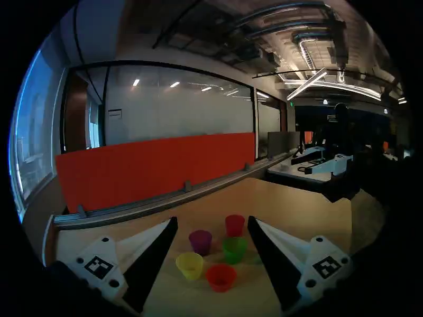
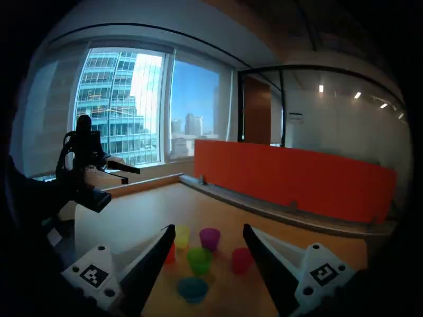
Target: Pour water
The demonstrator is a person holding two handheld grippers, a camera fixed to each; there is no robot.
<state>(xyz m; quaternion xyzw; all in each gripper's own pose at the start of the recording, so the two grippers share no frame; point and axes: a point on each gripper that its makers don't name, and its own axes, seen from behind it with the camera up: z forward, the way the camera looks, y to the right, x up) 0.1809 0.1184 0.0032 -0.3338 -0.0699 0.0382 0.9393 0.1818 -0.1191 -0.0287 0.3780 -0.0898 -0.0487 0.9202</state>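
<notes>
Left gripper view: my left hand-held gripper [image 1: 211,218] is spread wide, nothing btwn the fingers, held above the desk [image 1: 296,206]. The cups sit on the desk in a loose cluster, seen in the gap btwn my fingers. Taking the green cup [image 1: 234,249] as ref: crimson cup [image 1: 235,225] just behind it; purple cup [image 1: 200,241] to its left, a bit further back; yellow cup [image 1: 190,265] to its left and nearer me; orange-red cup [image 1: 220,277] just in front, slightly left. All upright, mouths up; can't tell what's inside. Well behind the green cup runs an orange partition [image 1: 158,164]. Far right of it is my right hand-held gripper [image 1: 304,162], too dark to judge its opening there.

Right gripper view: right hand-held gripper [image 2: 208,226] also wide, empty. Ref again the green cup [image 2: 199,260]: purple cup [image 2: 210,238] just behind; yellow cup [image 2: 182,235] behind-left; crimson cup [image 2: 241,259] to its right; blue cup [image 2: 192,289] in front; orange-red cup [image 2: 170,254] to its left, partly hidden by my finger. Left hand-held gripper [image 2: 124,173] is well off to the left of it, near the window [image 2: 148,116].
</notes>
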